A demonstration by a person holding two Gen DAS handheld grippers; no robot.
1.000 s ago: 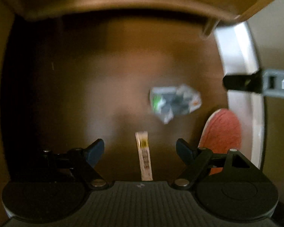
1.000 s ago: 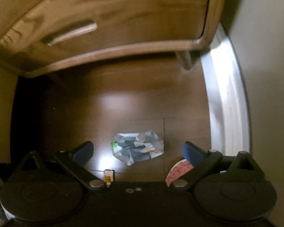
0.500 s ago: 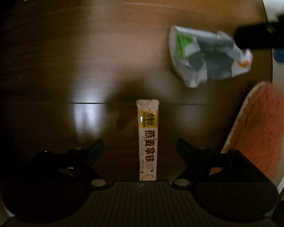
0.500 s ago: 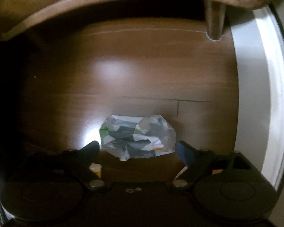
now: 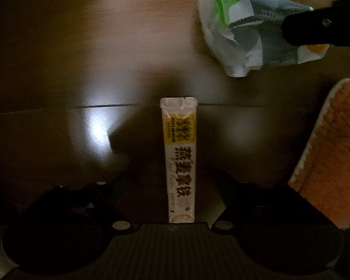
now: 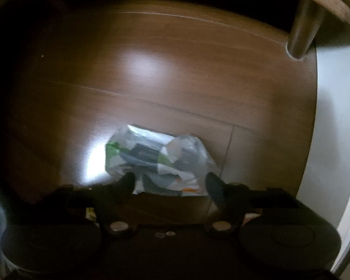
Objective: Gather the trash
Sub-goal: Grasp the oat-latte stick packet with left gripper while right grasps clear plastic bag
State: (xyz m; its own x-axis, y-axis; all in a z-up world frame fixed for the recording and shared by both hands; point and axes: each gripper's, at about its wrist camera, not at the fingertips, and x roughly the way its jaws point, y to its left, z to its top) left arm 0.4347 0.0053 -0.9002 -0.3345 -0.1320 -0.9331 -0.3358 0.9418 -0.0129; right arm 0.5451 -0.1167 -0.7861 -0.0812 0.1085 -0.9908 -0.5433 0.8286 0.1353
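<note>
Floor: a dark wooden floor (image 5: 104, 46) is shown under both tools, with glare patches; nothing has yet been lifted from it.
Sachet: a long yellow-and-white drink-mix sachet (image 5: 179, 161) is laid flat on the floor, its length pointing away from the left camera, its near end hidden under the tool body.
Left tool: the left tool (image 5: 175, 186) is held steeply downward with the sachet centred between its fingers; the jaws are closing, but clear floor is seen on both sides of the sachet, so no grip is made yet. The straddle is judged to be set for a pinch across the narrow width.
Wrapper: a crumpled white, green and grey plastic wrapper (image 6: 158, 163) lies far right of the sachet, near the white baseboard (image 6: 333, 140).
Right tool: the right tool (image 6: 170, 184) is pointed straight down over the wrapper's near edge; its jaws are closing, with the wrapper between them and its edges seemingly just met; a firm pinch cannot be confirmed.
Slipper: an orange fuzzy slipper (image 5: 331, 151) is seen at the right, apart from both pieces.
Furniture: a cabinet leg (image 6: 301, 30) stands at the far right.
</note>
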